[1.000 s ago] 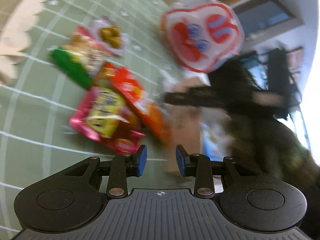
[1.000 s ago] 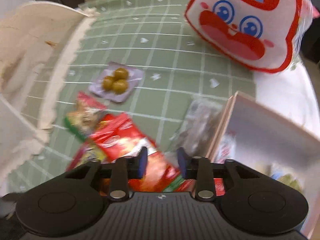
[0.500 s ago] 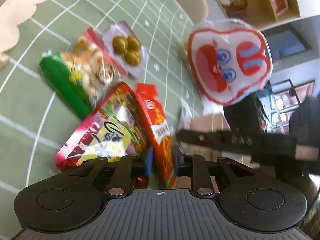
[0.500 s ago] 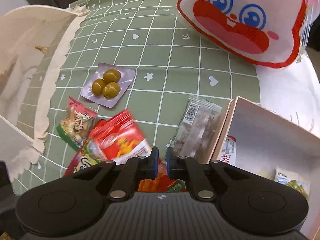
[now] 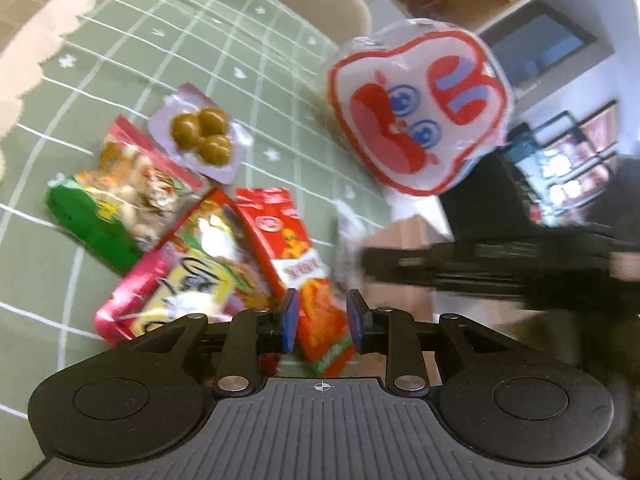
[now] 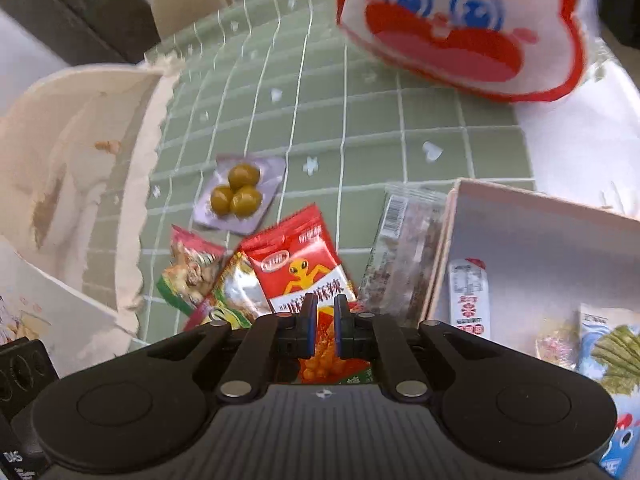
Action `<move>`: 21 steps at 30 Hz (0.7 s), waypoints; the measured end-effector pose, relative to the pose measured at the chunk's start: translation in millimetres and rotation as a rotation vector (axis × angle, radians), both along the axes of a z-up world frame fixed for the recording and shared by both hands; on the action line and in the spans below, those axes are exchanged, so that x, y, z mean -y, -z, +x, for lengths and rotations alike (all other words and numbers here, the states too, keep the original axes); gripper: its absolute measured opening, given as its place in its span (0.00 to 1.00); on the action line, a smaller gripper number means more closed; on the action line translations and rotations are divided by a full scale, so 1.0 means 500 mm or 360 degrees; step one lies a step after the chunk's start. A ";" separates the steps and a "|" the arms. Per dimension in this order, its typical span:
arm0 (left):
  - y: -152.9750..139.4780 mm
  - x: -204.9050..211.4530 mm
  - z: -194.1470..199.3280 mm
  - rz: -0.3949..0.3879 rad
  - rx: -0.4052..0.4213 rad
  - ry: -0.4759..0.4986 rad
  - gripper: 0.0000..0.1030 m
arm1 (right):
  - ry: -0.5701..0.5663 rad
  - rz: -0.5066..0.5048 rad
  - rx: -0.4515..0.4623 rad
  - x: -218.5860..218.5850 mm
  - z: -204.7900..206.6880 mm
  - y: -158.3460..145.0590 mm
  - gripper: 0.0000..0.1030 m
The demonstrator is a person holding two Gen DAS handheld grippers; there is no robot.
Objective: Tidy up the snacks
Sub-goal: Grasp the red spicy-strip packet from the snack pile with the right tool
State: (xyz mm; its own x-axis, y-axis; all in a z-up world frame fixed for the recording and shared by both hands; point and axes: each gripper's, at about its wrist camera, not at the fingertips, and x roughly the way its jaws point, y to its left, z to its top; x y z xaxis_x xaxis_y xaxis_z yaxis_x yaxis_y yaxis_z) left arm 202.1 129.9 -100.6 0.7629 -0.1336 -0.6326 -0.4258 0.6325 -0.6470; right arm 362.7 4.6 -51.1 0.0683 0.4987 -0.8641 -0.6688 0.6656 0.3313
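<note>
Several snack packets lie on a green checked cloth. My right gripper (image 6: 322, 324) is shut on the near end of a red packet with a yellow alien (image 6: 300, 272) and holds it tilted up. The same packet shows in the left wrist view (image 5: 296, 264), between the open fingers of my left gripper (image 5: 322, 318), which does not press on it. Beside it lie a pink-and-yellow packet (image 5: 180, 280), a green nut packet (image 5: 116, 204) and a pouch of green olives (image 6: 240, 194). A pink-edged box (image 6: 540, 264) at the right holds several snacks.
A clear packet with a barcode (image 6: 404, 248) leans against the box's left wall. A big white-and-red cartoon-face bag (image 6: 460, 28) stands at the back. A torn cream paper container (image 6: 72, 152) is at the left. A chair (image 5: 316, 4) stands behind the table.
My right gripper has shut on the red alien packet and lifted its end. My left gripper closed in around the same packet, then opened wider.
</note>
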 end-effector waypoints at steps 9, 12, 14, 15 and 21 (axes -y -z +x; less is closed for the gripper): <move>-0.029 0.037 -0.045 0.0126 -0.0123 -0.0049 0.25 | -0.0284 -0.0051 0.0442 0.066 -0.055 -0.079 0.21; -0.041 0.046 -0.099 0.0143 -0.0133 -0.0072 0.25 | -0.0468 -0.0075 0.0433 0.027 -0.071 -0.061 0.50; -0.047 0.047 -0.137 0.0154 -0.0140 -0.0086 0.25 | -0.0509 -0.0079 0.0378 -0.018 -0.061 -0.039 0.58; -0.049 0.048 -0.155 0.0152 -0.0139 -0.0082 0.25 | -0.0506 -0.0087 0.0329 -0.039 -0.054 -0.022 0.58; -0.046 0.032 -0.265 0.0071 -0.0111 -0.0113 0.25 | -0.0443 -0.0254 0.0205 -0.132 -0.005 0.073 0.60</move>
